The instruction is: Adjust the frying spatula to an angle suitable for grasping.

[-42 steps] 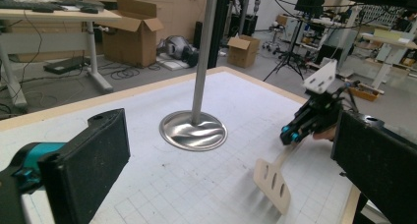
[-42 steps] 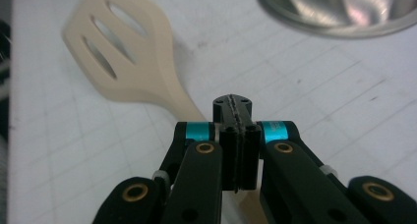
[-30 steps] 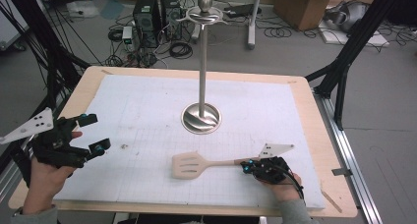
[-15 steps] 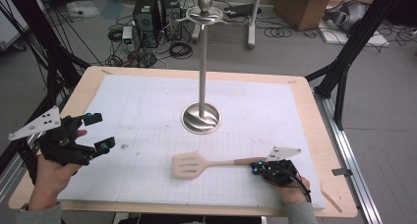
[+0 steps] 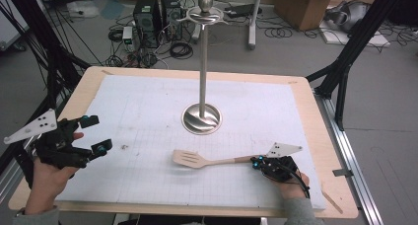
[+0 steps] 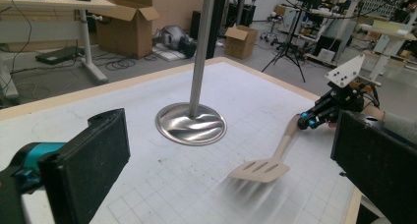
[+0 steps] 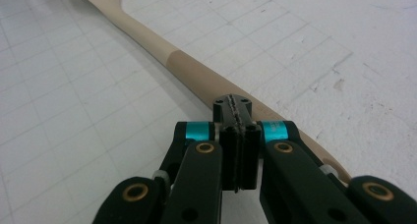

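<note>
A wooden slotted spatula (image 5: 207, 161) lies flat on the white gridded mat, head to the left and handle to the right. My right gripper (image 5: 256, 162) is at the handle's end. In the right gripper view its jaws (image 7: 235, 111) are pressed together with nothing between them, and the spatula handle (image 7: 162, 47) runs under their tips. My left gripper (image 5: 97, 133) hovers at the mat's left edge, open and empty. The left gripper view looks between its wide-apart jaws at the spatula (image 6: 268, 167) and the right gripper (image 6: 307, 122).
A metal stand (image 5: 202, 117) with a round base and tall pole rises at the mat's centre, hooks at its top. The mat lies on a wooden table (image 5: 320, 136). Cables, computers and boxes sit on the floor beyond.
The right gripper has shifted slightly along the end of the spatula handle. The spatula and the left gripper have stayed where they were.
</note>
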`<state>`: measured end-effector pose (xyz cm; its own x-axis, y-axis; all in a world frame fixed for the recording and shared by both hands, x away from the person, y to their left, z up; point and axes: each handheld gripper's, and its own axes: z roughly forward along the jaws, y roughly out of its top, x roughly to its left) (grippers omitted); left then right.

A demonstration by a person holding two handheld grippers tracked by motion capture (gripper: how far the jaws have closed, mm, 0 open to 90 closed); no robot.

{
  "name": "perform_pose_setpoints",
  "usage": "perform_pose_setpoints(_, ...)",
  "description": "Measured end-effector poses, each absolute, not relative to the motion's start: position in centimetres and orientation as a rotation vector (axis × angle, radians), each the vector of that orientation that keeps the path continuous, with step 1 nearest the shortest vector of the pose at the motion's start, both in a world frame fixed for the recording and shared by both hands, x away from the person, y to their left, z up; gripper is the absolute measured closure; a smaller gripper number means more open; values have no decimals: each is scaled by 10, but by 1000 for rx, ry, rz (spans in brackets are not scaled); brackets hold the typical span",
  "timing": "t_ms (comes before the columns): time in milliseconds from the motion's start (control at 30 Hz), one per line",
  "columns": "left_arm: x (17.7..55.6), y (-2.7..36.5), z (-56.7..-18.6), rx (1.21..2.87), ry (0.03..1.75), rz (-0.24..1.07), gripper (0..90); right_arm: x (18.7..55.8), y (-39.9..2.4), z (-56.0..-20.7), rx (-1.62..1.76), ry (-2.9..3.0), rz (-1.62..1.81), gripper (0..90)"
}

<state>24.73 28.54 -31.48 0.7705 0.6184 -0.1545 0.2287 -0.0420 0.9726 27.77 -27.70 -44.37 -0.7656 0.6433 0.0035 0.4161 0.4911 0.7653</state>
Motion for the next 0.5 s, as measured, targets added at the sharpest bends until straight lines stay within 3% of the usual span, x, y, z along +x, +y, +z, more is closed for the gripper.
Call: perform_pose_setpoints(500,247,284,-318,1631,699,359,17,288,-273,-443,878,2392,1108,900)
